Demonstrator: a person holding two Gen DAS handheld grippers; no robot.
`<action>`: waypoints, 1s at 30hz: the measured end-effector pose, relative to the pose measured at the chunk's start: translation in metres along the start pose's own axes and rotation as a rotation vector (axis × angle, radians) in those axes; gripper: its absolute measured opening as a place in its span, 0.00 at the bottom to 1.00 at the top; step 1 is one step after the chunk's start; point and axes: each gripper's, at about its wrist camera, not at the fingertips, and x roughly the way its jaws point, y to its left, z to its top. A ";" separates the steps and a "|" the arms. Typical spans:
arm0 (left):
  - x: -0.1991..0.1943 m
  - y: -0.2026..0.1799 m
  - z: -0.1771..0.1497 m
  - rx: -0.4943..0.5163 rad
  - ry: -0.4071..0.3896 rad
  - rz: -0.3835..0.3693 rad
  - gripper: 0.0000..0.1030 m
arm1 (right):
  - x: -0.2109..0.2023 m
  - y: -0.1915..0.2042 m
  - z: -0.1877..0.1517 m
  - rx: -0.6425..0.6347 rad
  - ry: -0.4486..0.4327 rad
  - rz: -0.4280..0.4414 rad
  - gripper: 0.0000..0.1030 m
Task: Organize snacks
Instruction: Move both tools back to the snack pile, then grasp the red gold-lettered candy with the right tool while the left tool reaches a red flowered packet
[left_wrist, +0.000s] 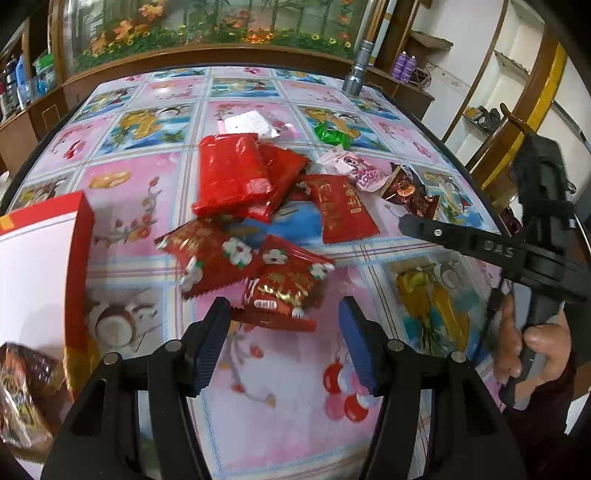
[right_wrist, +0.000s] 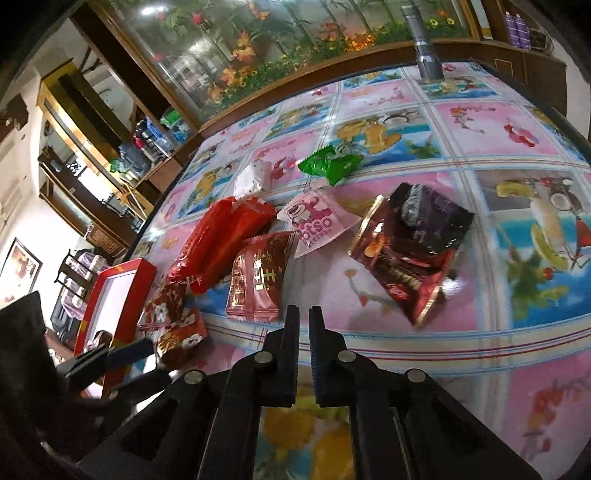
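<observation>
Just ahead of open left jaws: red snack packet (left_wrist: 284, 291).

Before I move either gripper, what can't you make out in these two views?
- Red box: left wrist view cuts it at the left edge; in the right wrist view the left gripper blocks its floor.
- Dark snack packet: cut off at the left wrist view's lower left corner, blurred.
- Bottom red packets in the pile: covered by those above.
- Packet lettering: mostly too blurred to read in both views.

Snack packets (left_wrist: 236, 177) (mostly red) on table (left_wrist: 147, 192)
</observation>
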 end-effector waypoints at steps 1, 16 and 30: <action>0.003 -0.001 0.001 0.001 0.000 0.002 0.57 | -0.002 0.000 0.001 -0.001 -0.007 0.005 0.09; 0.008 -0.010 -0.001 0.099 0.007 -0.050 0.57 | 0.042 0.059 0.027 -0.114 0.055 -0.119 0.52; 0.024 -0.017 0.010 0.108 0.017 -0.034 0.57 | 0.053 0.039 0.035 -0.079 0.064 -0.130 0.37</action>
